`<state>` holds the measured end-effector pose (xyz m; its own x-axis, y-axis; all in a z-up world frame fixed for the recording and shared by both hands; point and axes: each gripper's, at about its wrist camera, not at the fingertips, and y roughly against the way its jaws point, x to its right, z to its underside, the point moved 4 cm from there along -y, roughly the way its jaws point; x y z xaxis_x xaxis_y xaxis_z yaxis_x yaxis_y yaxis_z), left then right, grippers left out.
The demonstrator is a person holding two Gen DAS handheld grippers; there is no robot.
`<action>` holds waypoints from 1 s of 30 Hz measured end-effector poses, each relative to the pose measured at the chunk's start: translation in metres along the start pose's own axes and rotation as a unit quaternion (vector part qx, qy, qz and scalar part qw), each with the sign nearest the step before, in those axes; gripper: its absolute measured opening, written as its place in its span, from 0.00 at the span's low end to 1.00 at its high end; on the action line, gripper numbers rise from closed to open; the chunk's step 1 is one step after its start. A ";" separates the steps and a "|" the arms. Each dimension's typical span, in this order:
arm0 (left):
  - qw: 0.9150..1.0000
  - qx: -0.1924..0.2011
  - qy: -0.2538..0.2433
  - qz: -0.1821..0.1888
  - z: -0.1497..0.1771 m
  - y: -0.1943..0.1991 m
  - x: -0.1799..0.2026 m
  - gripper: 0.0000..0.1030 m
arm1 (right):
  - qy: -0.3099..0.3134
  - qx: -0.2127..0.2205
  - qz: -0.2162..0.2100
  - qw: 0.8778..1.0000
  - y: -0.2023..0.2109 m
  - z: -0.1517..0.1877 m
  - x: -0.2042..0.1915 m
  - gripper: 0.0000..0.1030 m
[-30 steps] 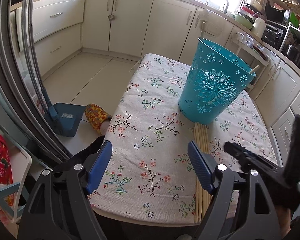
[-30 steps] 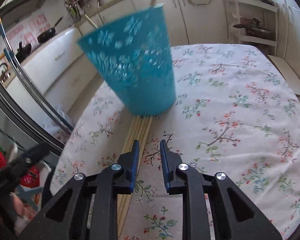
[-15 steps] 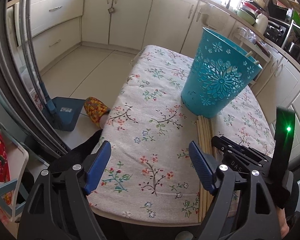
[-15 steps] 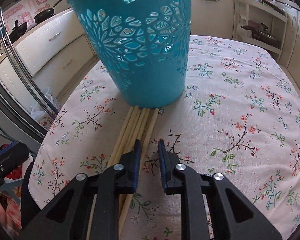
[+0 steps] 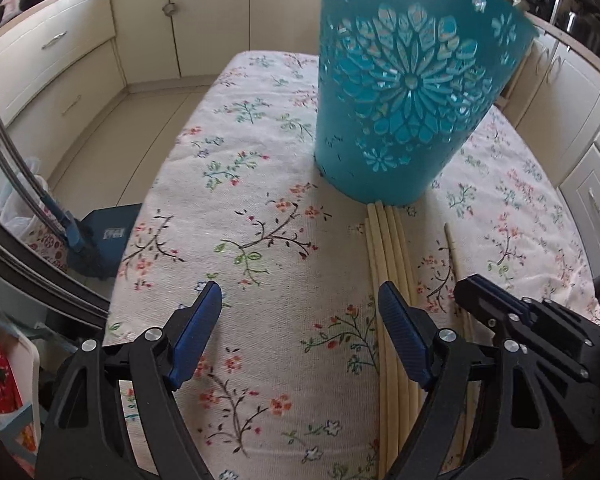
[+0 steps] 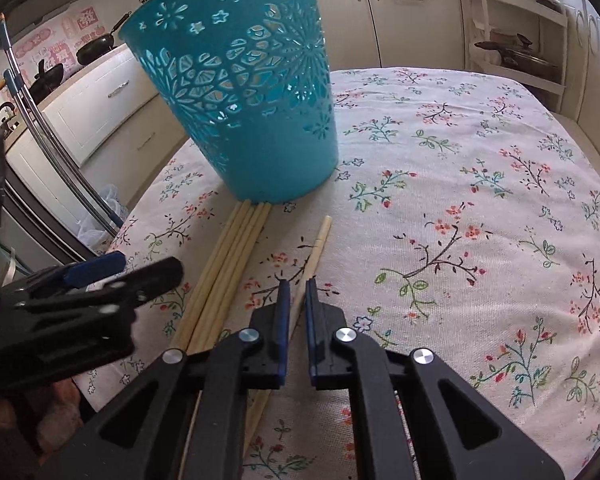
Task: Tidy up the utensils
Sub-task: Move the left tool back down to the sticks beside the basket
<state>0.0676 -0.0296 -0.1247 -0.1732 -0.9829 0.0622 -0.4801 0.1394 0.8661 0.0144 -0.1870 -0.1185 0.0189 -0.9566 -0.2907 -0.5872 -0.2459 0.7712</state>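
**One chopstick pulled clear of the bundle**

Since the earlier frame, one chopstick [image 6: 314, 254] has slid apart from the bundle [image 6: 236, 256], so the right gripper [image 6: 296, 292] can pinch it alone; it is clamped on it. The left gripper [image 5: 300, 312] hangs wide, holding nothing. The teal basket [image 6: 244, 92] touches the bundle's tips; contents unseen

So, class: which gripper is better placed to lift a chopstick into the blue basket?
Right. The right gripper is shut on the single chopstick; the left gripper is open over bare cloth beside the bundle.
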 end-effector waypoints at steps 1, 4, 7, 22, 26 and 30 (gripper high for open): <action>1.000 -0.004 -0.002 -0.002 0.000 -0.003 0.001 0.74 | 0.002 0.002 0.001 1.000 0.000 0.001 -0.001 0.07; 1.000 -0.001 -0.018 -0.010 0.002 -0.006 0.008 0.75 | 0.002 0.008 -0.006 1.000 0.001 0.002 0.000 0.07; 1.000 -0.003 -0.022 -0.007 0.002 -0.006 0.012 0.76 | -0.006 0.008 -0.016 1.000 0.000 0.000 0.003 0.07; 0.999 -0.014 -0.039 -0.032 -0.003 -0.015 0.012 0.76 | -0.009 0.007 -0.021 1.000 0.001 0.001 0.005 0.08; 0.998 -0.018 -0.044 -0.030 -0.007 -0.018 0.011 0.76 | -0.010 -0.010 -0.017 1.000 -0.002 -0.002 0.002 0.08; 0.998 -0.018 -0.055 -0.024 -0.013 -0.020 0.015 0.69 | -0.004 -0.024 -0.007 1.000 -0.008 -0.011 0.000 0.08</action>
<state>0.0857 -0.0488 -0.1351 -0.2452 -0.9689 -0.0335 -0.4594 0.0857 0.8841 0.0277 -0.1869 -0.1183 0.0196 -0.9518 -0.3059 -0.5471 -0.2663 0.7936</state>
